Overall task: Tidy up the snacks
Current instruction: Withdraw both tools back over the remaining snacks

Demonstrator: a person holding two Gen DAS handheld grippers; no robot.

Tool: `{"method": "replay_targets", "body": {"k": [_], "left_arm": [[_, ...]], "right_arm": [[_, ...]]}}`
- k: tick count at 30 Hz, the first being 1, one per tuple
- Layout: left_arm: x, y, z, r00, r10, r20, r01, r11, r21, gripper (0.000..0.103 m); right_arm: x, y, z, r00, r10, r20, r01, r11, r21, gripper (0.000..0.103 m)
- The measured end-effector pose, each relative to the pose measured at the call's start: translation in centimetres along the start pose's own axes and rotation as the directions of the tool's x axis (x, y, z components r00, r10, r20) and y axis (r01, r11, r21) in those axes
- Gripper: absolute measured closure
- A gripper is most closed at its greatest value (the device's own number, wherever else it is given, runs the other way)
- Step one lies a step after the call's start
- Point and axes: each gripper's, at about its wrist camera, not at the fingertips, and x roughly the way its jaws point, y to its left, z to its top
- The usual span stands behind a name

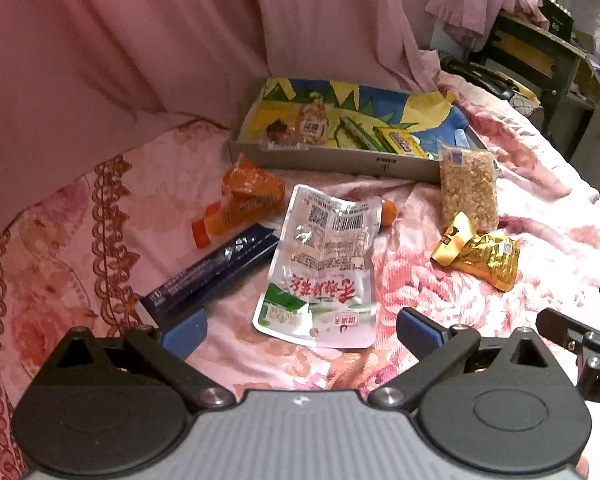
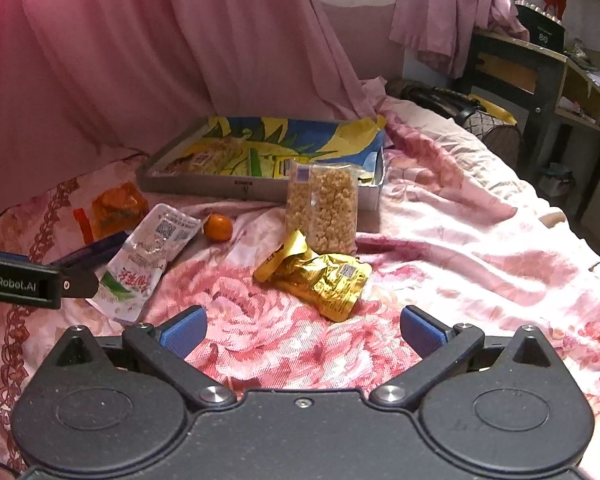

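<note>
Snacks lie scattered on a pink floral bedspread. A silver and white pouch (image 1: 324,264) with green print lies just ahead of my open left gripper (image 1: 300,332). Left of it are a dark blue bar (image 1: 212,272) and orange packets (image 1: 244,200). A small orange fruit (image 1: 388,213) peeks from behind the pouch. A clear bag of puffed snack (image 2: 322,206) leans on the shallow cardboard box (image 2: 260,190), which holds several snacks on a bright liner. A crumpled gold packet (image 2: 324,280) lies ahead of my open right gripper (image 2: 302,330). Both grippers hold nothing.
Pink curtains (image 1: 140,40) hang close behind the box. Dark wooden furniture (image 2: 540,80) and a dark bag (image 2: 440,98) stand at the bed's far right. The left gripper's body (image 2: 20,282) reaches into the right wrist view from the left.
</note>
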Motion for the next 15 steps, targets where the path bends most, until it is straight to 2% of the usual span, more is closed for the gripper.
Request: {"method": "replay_targets", "body": {"k": [6,10,15], "left_arm": [[1.1,0.5,0.3,0.999,-0.029,-0.046,0.028,0.999,-0.038,0.000],[1.8,0.9,0.8,0.997,-0.054,-0.053,0.051,0.997,-0.055,0.000],[2.9,0.9,1.4,0.997,-0.044,-0.065,0.042,0.999,-0.032,0.000]], "right_arm": [[1.0,0.5,0.2,1.000,0.000,-0.027,-0.002,0.999,-0.041,0.001],[1.6,0.2,0.4,0.999,0.007,-0.050,-0.009,1.000,-0.030,0.001],[2.6,-0.1,0.8,0.998,0.006,-0.068,-0.010,0.999,-0.045,0.001]]}}
